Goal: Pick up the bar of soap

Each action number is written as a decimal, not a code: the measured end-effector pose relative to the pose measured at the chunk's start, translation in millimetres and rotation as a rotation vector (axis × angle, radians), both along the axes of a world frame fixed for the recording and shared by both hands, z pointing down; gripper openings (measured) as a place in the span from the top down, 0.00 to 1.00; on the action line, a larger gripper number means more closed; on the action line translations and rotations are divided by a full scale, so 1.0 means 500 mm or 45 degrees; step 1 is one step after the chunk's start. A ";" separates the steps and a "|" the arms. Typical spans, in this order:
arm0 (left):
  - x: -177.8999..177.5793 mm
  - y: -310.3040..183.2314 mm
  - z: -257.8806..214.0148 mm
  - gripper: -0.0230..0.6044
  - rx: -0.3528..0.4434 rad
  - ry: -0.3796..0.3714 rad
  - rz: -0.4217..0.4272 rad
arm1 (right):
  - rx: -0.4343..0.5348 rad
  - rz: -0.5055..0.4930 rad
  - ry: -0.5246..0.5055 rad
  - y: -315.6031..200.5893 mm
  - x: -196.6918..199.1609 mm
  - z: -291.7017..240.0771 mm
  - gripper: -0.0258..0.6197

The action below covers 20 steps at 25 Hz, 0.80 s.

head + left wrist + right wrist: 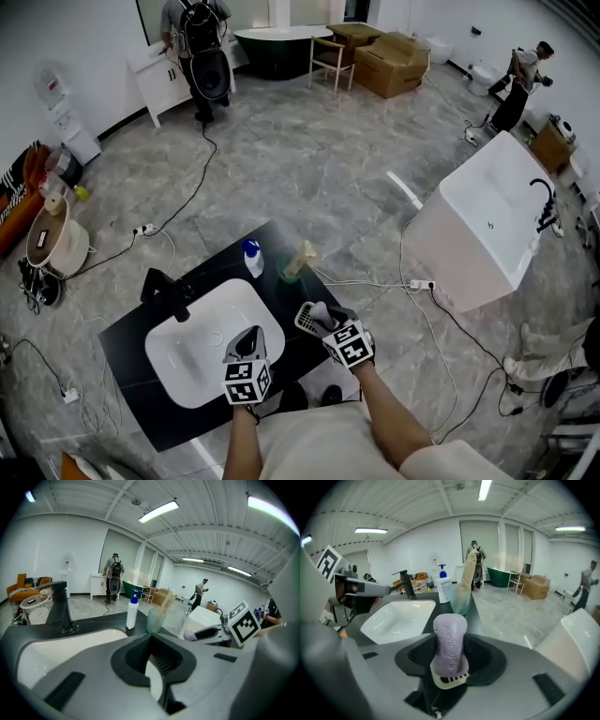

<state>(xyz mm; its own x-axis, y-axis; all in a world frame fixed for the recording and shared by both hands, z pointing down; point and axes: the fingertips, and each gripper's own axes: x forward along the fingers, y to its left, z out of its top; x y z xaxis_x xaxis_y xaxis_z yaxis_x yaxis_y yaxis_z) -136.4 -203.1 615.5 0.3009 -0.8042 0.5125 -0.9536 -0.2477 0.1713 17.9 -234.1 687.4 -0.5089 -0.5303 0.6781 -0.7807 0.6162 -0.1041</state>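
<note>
The bar of soap (450, 641) is lavender, with stamped lettering. It stands up between the jaws of my right gripper (450, 656), which is shut on it. A cream slotted piece (451, 680) shows at the soap's near end; I cannot tell whether it clings to the bar. In the head view the right gripper (319, 314) holds the soap (322, 310) over the black counter's (131, 337) right side, beside a white slotted dish (304, 321). My left gripper (248, 339) hovers at the white basin's (187, 361) near rim. Its jaws (154, 667) stand slightly apart with nothing between them.
On the counter are a black faucet (169, 291), a white pump bottle with a blue top (252, 259) and a green cup (292, 270) holding a beige stick. A white fixture (487, 225) stands to the right, and cables run over the floor. People stand far off.
</note>
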 end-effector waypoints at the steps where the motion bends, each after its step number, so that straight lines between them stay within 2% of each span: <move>1: 0.001 0.002 -0.005 0.95 0.003 -0.004 -0.007 | 0.011 0.017 -0.031 -0.001 -0.001 -0.011 0.67; 6: 0.013 -0.002 -0.031 0.95 0.038 -0.013 -0.020 | 0.077 0.079 -0.160 -0.005 -0.007 -0.081 0.67; 11: 0.019 -0.028 -0.065 0.95 0.092 0.073 -0.089 | 0.142 0.190 -0.340 0.001 0.001 -0.160 0.67; 14: 0.011 -0.047 -0.088 0.96 0.123 0.089 -0.178 | 0.181 0.228 -0.397 -0.008 0.012 -0.194 0.67; 17: 0.015 -0.046 -0.102 0.96 0.121 0.164 -0.311 | 0.185 0.337 -0.519 -0.015 0.022 -0.226 0.67; 20: 0.055 -0.002 -0.107 0.95 0.127 0.136 -0.281 | 0.218 0.297 -0.554 0.021 0.015 -0.257 0.67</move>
<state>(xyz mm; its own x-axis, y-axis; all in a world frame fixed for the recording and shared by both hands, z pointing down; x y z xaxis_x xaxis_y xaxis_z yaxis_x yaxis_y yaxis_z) -109.2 -204.3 562.0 0.1607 -0.9015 0.4018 -0.9641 -0.0562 0.2593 25.4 -223.5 559.2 -0.5796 -0.7479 0.3237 -0.8061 0.4678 -0.3626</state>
